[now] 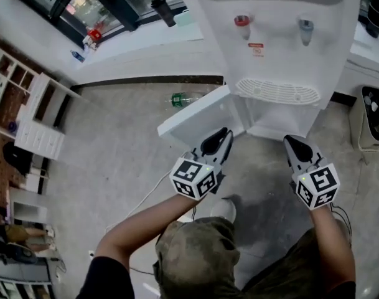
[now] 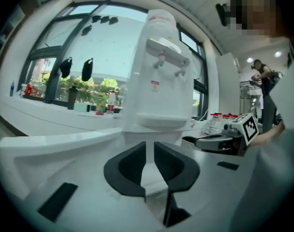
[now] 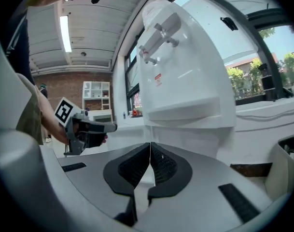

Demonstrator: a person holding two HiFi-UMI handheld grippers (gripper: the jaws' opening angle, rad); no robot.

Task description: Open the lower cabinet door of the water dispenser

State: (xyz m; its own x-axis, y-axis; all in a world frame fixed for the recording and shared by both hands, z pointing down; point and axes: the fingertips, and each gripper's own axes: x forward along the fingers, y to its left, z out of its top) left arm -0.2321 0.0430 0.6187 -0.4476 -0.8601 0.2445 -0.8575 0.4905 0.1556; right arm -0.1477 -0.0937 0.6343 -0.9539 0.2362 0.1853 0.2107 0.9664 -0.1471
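The white water dispenser (image 1: 270, 30) stands at the top of the head view, with a red tap (image 1: 241, 21) and a blue-grey tap (image 1: 306, 25). Its lower cabinet door (image 1: 195, 120) is swung out to the left, and the cabinet opening shows below the drip tray (image 1: 276, 92). My left gripper (image 1: 225, 136) hovers by the door's near edge, its jaws a narrow gap apart with nothing between them (image 2: 149, 146). Further right, my right gripper (image 1: 295, 143) is in front of the cabinet, shut and empty (image 3: 150, 146). Both gripper views face the dispenser (image 2: 159, 81) (image 3: 185, 76).
A green bottle (image 1: 180, 98) lies on the floor left of the dispenser. White shelf units (image 1: 33, 114) stand at the far left, and a beige bin (image 1: 369, 120) at the right. A white cable (image 1: 149, 195) runs over the floor. My shoe (image 1: 223, 209) is below the grippers.
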